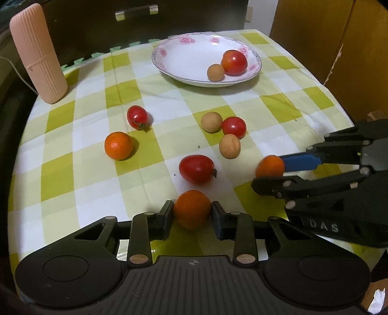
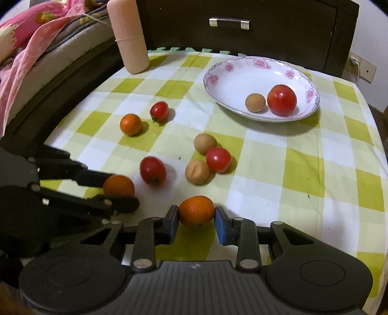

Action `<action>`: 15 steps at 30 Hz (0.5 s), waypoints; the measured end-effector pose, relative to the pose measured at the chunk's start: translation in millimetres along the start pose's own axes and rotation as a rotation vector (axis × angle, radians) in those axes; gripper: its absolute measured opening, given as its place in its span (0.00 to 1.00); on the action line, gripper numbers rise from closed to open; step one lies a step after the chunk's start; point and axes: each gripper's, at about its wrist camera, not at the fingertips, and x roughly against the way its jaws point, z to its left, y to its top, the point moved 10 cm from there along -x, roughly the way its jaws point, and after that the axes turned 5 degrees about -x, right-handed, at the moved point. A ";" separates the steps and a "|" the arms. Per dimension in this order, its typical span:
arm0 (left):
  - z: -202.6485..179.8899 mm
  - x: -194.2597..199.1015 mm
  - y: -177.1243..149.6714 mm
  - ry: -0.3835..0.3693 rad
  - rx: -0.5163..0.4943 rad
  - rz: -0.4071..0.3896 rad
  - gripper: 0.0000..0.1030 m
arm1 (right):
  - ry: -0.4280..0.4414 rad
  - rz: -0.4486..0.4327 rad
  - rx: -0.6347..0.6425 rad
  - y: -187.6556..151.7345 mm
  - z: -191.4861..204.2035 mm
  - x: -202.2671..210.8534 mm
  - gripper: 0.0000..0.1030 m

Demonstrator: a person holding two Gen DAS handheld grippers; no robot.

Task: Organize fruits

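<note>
Both grippers are low over the green-checked tablecloth [image 1: 278,116]. My left gripper [image 1: 192,206] is shut on an orange [image 1: 191,213], its pads touching both sides. In the right wrist view the same left gripper [image 2: 122,191] comes in from the left with that orange [image 2: 117,184]. My right gripper [image 2: 197,213] is shut on a second orange [image 2: 196,208]; in the left wrist view the right gripper [image 1: 268,174] comes in from the right, holding it [image 1: 269,166]. A flowered white plate [image 2: 232,80] at the back holds a tomato [image 2: 281,99] and a small brown fruit [image 2: 255,102].
Loose on the cloth lie a third orange [image 1: 118,145], three tomatoes [image 1: 197,169] [image 1: 137,116] [image 1: 234,126] and two brown fruits [image 1: 211,122] [image 1: 229,146]. A ribbed pink cylinder [image 1: 38,53] stands back left. A dark drawer front [image 2: 230,23] is behind the table, bedding [image 2: 36,36] to the left.
</note>
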 end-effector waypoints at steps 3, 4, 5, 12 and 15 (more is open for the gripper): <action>-1.6 -1.0 -2.4 0.009 -0.014 0.008 0.40 | -0.027 0.006 0.025 -6.7 -0.8 0.4 0.30; -1.7 -2.3 -3.3 0.013 -0.018 0.012 0.40 | -0.032 0.010 0.034 -8.4 -1.0 -0.1 0.30; -1.7 -2.9 -3.7 0.016 -0.021 0.011 0.40 | -0.032 0.015 0.037 -10.1 -1.0 -0.8 0.30; -3.6 -2.9 -3.8 0.017 -0.032 0.007 0.47 | -0.013 0.018 0.028 -10.4 -2.7 -3.6 0.31; -4.2 -3.4 -3.7 0.017 -0.034 0.007 0.49 | -0.010 0.017 0.028 -10.5 -2.2 -4.0 0.31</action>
